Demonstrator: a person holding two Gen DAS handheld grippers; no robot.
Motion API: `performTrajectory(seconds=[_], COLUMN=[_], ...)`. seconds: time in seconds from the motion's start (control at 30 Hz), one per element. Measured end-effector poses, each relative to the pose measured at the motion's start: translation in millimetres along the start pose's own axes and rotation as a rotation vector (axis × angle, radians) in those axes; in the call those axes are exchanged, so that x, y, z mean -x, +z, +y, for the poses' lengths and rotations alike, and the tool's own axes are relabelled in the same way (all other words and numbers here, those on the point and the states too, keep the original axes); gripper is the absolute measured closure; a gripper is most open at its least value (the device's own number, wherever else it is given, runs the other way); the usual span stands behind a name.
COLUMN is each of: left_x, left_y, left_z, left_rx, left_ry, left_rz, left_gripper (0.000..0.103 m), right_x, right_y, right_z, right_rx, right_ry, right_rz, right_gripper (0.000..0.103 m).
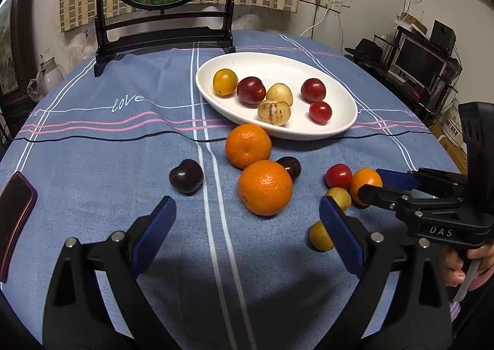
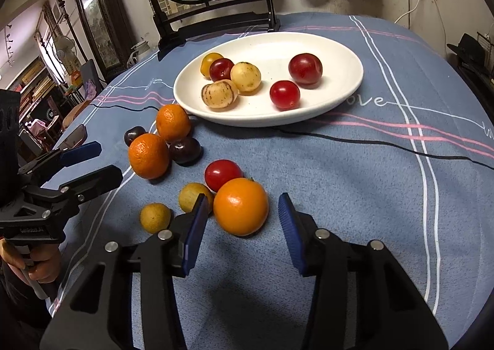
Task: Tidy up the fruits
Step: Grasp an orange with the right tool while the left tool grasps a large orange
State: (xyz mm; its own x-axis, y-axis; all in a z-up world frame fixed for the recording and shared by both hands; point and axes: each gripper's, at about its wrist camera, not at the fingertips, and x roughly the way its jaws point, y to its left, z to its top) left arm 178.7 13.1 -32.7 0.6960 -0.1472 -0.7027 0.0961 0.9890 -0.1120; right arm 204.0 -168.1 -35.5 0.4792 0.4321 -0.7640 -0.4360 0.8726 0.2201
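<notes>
Tablecloth [image 2: 355, 195], blue with stripes, bears plate [image 2: 339, 50] and scattered fruit.

Left tool [image 1: 247, 228]: black plastic frame with two angled arms, each ending in a blue ribbed pad [image 1: 154, 234]. Round silver screw heads [image 1: 70, 242] sit at the arm pivots. Its body carries small white lettering, too small to read in the right wrist view.

Right tool [image 2: 244, 218]: same black frame, blue ribbed pads [image 2: 290, 234] and silver screws [image 2: 322, 233]. White letters "DAS" [image 1: 441, 231] mark its body. A hand [image 1: 457, 266] grips its handle, with a light-coloured trigger lever beside it.
</notes>
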Motion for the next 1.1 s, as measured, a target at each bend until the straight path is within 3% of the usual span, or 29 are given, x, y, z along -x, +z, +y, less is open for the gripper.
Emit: performTrajectory(seconds=[0.07,0.17,0.43,0.57,0.7,0.93,1.0,1.1], left_x=[-0.5,-0.7,-10.4,-25.0,-33.9,-46.2,-49.2,-51.8], left_y=[-0.3,0.1,2.8,5.8,7.3,9.6,9.8,9.9], left_z=[0.0,0.3,-7.7,-18.4,-15.7,-12.2,-12.5,-12.7], left_rx=[-0.001,0.000,-0.050,-0.140,-0.123,-0.100,-0.104,-0.104], left_ry=[0.002,-0.001,-0.063,-0.044,-0.051,-0.035,-0.030,-0.033], left_rz=[0.003,0.001,0.016,0.032,0.060,0.091,0.098,0.108], left_gripper=[0.007,0.007,0.008,0.021,0.035,0.044,0.052,0.056], right_x=[-1.6,-2.4,12.8,12.8,14.2,14.7,15.3,14.8], right_y=[0.4,0.9,0.5,-0.8,-1.3,-1.3,-1.0,-0.8], right_z=[-0.6,-1.1,-10.3,-9.9,-7.0,-6.3,-6.7,-6.2], right_rx=[-0.003,-0.004,-0.056,-0.055,-0.037,-0.033,-0.034,-0.033], right_ry=[0.001,0.020,0.020,0.016,0.015,0.010,0.011,0.014], right_rz=[0.007,0.014,-0.049,-0.040,-0.040,-0.043,-0.046,-0.048], right_gripper=[0.056,0.065,0.066,0.066,0.065,0.066,0.066,0.066])
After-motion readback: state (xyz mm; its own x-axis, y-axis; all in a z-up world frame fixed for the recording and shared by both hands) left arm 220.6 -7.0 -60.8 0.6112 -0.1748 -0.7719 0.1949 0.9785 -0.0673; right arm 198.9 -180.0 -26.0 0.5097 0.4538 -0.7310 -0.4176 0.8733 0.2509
